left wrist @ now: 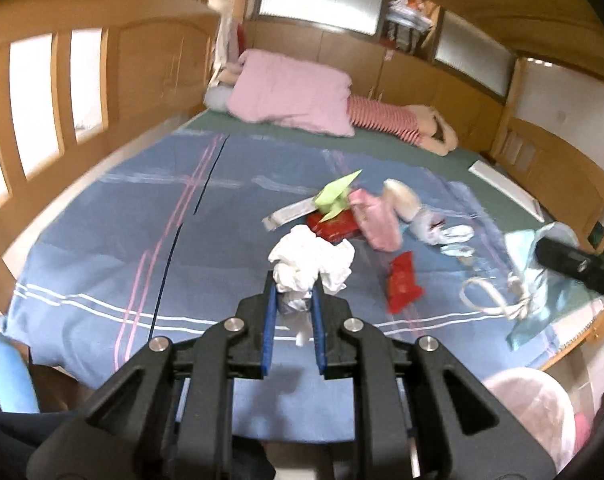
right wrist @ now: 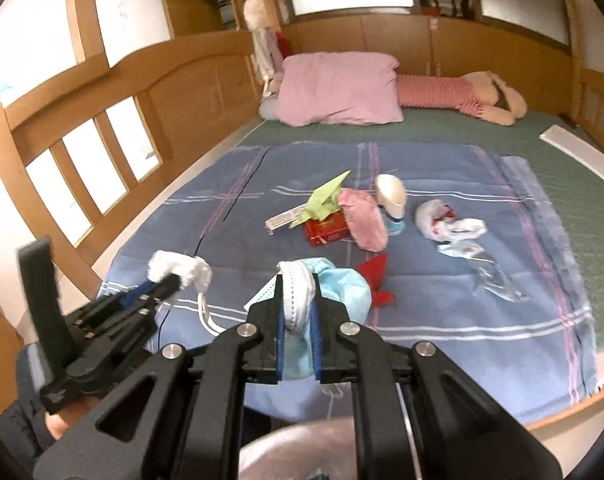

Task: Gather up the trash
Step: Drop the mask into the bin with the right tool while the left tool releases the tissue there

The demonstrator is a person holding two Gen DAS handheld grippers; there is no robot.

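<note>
My left gripper (left wrist: 295, 285) is shut on a crumpled white tissue (left wrist: 310, 254), held above the near part of the blue checked blanket (left wrist: 102, 248). My right gripper (right wrist: 298, 285) is shut on a light blue face mask (right wrist: 344, 290), whose white ear loops (right wrist: 206, 318) hang down. The right wrist view shows the left gripper (right wrist: 173, 281) at the lower left with the tissue (right wrist: 180, 266). The left wrist view shows the right gripper (left wrist: 543, 251) at the right edge with the mask (left wrist: 542, 300). More trash lies mid-blanket: green folded paper (right wrist: 322, 202), a red packet (right wrist: 326, 230), a red wrapper (right wrist: 376, 278), a white plastic bag (right wrist: 448, 220).
A pink crumpled piece (right wrist: 362, 218) and a white bottle (right wrist: 392, 196) lie among the trash, with a clear wrapper (right wrist: 490, 276) to the right. A pink pillow (right wrist: 338, 88) and a striped doll (right wrist: 458, 94) lie at the far end. Wooden rails (right wrist: 82, 168) enclose the bed. A pale round container rim (right wrist: 298, 452) shows below.
</note>
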